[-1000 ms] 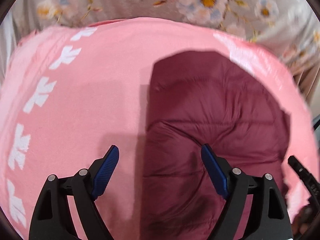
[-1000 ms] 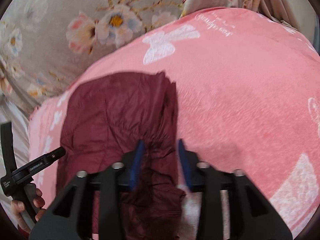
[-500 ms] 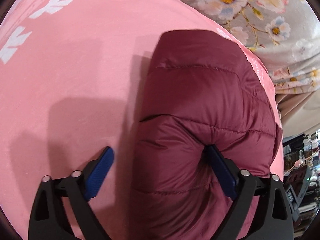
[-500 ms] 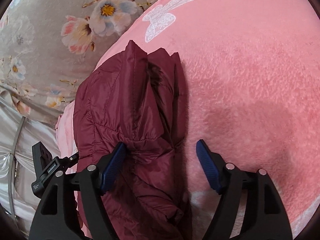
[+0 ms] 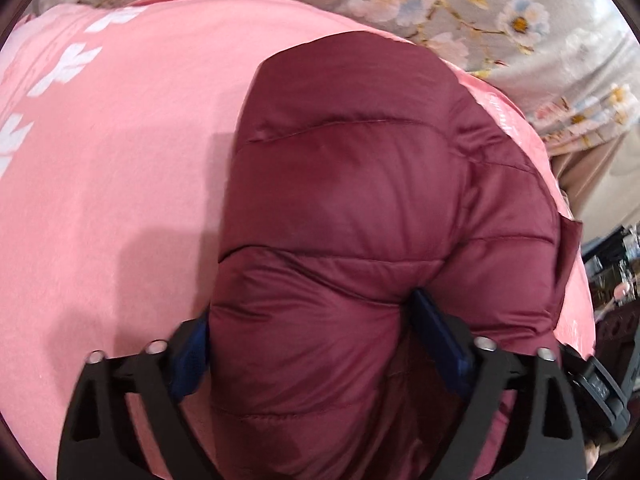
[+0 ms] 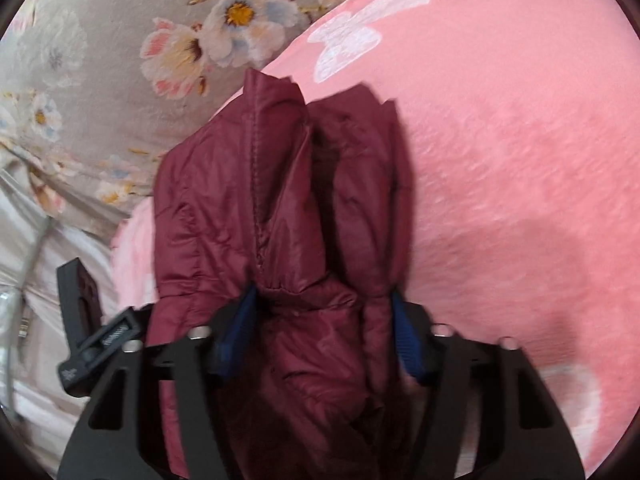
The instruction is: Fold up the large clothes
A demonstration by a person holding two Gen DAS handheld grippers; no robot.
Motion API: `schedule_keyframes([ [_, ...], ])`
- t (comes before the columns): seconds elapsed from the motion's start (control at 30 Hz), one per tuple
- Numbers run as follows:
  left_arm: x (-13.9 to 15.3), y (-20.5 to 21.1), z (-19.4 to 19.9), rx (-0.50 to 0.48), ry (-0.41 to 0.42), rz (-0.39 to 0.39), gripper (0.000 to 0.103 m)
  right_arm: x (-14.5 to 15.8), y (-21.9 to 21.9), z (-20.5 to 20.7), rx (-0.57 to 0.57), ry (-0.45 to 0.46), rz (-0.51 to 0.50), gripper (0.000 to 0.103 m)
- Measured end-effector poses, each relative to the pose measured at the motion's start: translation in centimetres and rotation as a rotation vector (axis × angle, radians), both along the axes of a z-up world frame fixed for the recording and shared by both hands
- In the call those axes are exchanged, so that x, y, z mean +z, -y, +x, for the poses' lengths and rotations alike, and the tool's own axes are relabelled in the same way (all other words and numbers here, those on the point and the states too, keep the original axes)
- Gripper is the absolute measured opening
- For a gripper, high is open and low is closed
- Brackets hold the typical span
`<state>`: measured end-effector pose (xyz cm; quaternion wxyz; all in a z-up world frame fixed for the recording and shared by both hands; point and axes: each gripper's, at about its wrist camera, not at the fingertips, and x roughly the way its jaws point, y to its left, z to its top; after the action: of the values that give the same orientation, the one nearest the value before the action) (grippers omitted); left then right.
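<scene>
A puffy maroon quilted jacket (image 5: 360,184) lies bunched on a pink blanket (image 5: 120,160). In the left wrist view my left gripper (image 5: 312,312) straddles the near bulge of the jacket. Its jaws are closing, and both blue pads dig into the padding. In the right wrist view the jacket (image 6: 260,184) shows stacked folds with a stitched seam. My right gripper (image 6: 320,300) is closing on the near end of those folds, which are pinched between its pads. The fabric below both grips is hidden by the fingers.
The pink blanket (image 6: 500,160) with white bow prints spreads wide beside the jacket. A grey floral sheet (image 5: 520,20) (image 6: 100,60) lies beyond it. A black part of the other hand-held device (image 6: 92,332) shows at the left edge, and dark furniture (image 5: 612,272) at the far right.
Both grippers sank onto the jacket. The right one opened wide, then narrowed on the folds. The left one closed in, and the padding now bulges between its pads.
</scene>
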<state>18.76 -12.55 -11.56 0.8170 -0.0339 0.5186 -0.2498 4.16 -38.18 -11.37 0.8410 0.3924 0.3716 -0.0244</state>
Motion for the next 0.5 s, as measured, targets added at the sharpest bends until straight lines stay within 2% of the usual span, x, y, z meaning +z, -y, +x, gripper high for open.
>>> schedule_keyframes([
  [0.03,0.1,-0.1,-0.2,-0.004,0.003,0.002,0.076,0.2,-0.2,0.0,0.005,0.007,-0.004,0.039],
  [0.07,0.4,-0.1,-0.3,-0.007,0.008,0.005,0.072,0.6,-0.3,-0.2,0.003,0.018,-0.013,0.029],
  [0.1,1.0,-0.1,-0.5,-0.013,0.022,0.01,0.064,1.1,-0.4,-0.4,0.005,0.025,-0.021,0.022],
  [0.13,1.4,-0.2,-0.7,-0.02,0.034,0.011,0.052,1.7,-0.6,-0.5,0.001,0.022,-0.03,0.019],
  [0.23,4.0,-0.7,-1.3,-0.062,0.072,-0.038,0.029,4.2,-1.6,-1.3,0.005,0.055,-0.093,0.014],
  [0.33,7.1,-1.2,-2.3,-0.102,0.146,-0.066,0.027,7.7,-3.0,-2.0,0.009,0.123,-0.155,0.014],
  [0.5,13.7,-3.2,-3.9,-0.136,0.345,-0.103,0.027,14.6,-5.7,-2.3,0.03,0.285,-0.254,0.013],
])
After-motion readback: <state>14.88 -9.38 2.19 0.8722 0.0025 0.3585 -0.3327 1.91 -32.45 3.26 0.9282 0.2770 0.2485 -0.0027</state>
